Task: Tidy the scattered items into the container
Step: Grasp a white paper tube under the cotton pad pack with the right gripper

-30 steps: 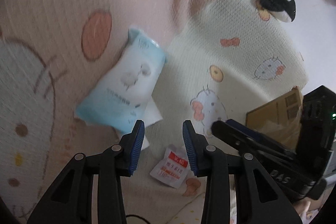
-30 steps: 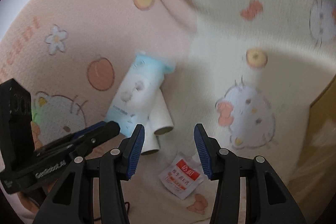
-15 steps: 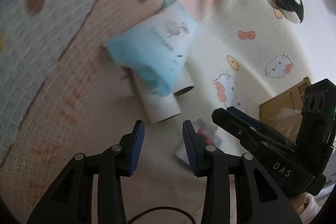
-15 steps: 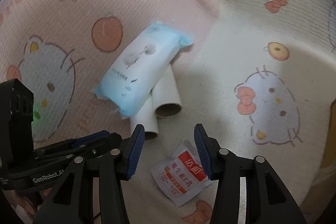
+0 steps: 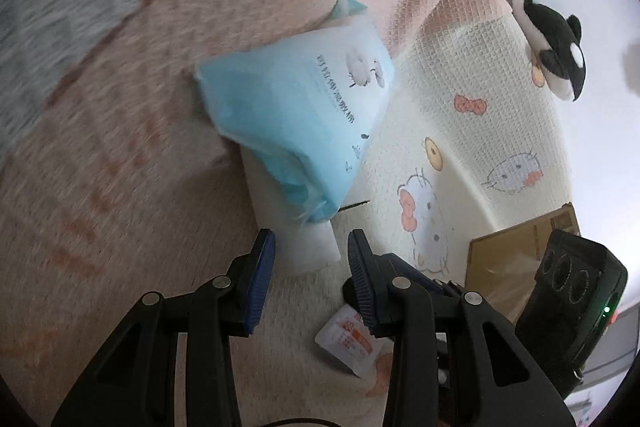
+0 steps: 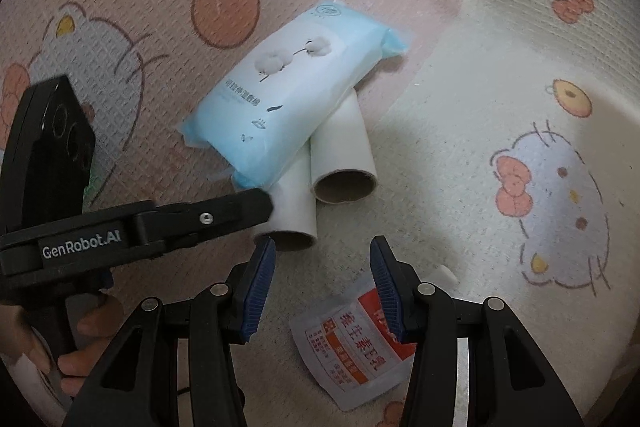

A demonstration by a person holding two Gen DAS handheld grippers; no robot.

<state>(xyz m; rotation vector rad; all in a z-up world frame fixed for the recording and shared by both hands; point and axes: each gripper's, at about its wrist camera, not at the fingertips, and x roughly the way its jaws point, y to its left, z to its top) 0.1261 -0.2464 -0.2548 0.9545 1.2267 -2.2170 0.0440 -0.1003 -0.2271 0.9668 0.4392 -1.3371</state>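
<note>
Left wrist view: left gripper (image 5: 308, 267) spread, nothing between the pads, pointing down at the patterned play mat (image 5: 120, 147). Just ahead of its tips lies a white cardboard tube (image 5: 296, 239), with the blue tissue pack (image 5: 304, 123) lying across it beyond. To the right and below the tips, a red-and-white sachet (image 5: 348, 343) lies flat on the mat. Further right, behind the other tool, a cardboard box (image 5: 516, 251), probably the container; its inside is not visible. Far ahead to the right, a black-and-white plush orca (image 5: 556, 47) at the mat's edge.

Right wrist view: to the left, the left gripper's finger (image 6: 208, 217) reaches in beside the nearer tube (image 6: 292, 211). Ahead of the right gripper (image 6: 322, 285), the tissue pack (image 6: 288, 95) rests over two tubes; the second tube (image 6: 344, 159) sits just right of the first. Right gripper spread, empty, with the sachet (image 6: 356, 343) just below and between its tips.

Progress: nothing seen packed yet. Pack, both tubes, sachet and possibly the orca all remain. Both tools look poised for a first pick: left for a tube, right for the sachet.
</note>
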